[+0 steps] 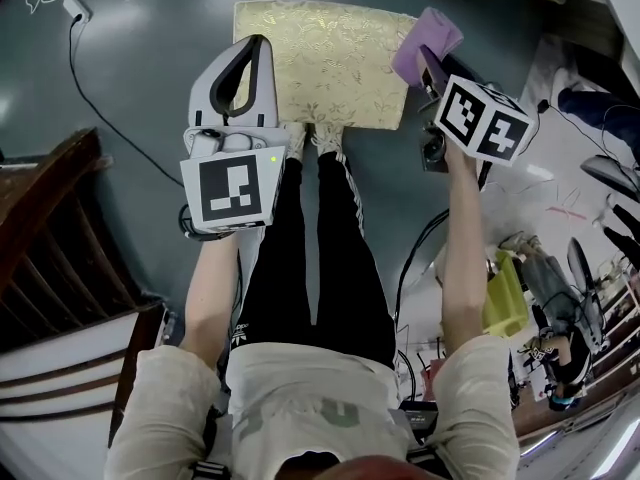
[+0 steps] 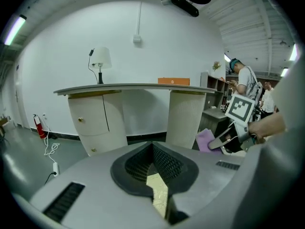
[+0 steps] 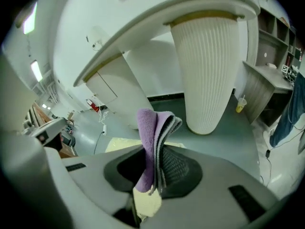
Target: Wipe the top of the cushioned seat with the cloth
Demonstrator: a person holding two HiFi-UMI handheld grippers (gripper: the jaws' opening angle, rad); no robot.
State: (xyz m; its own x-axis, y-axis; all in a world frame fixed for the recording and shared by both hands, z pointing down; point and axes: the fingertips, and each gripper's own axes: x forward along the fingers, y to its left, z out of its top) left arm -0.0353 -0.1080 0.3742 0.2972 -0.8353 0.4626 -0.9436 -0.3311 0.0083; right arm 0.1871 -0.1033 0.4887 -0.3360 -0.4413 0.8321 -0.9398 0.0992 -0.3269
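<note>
Cloth (image 3: 151, 138) in right claw (image 3: 153, 168), above cushioned seat (image 1: 320, 58) edge.

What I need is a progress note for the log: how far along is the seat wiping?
Done: the purple cloth is picked up, clamped folded in the right gripper. In hand: that gripper holds it by the right edge of the cushioned seat; contact cannot be told. The left gripper is shut and empty over the seat's left edge. Left, it seems: the wiping itself, across the gold top.
</note>
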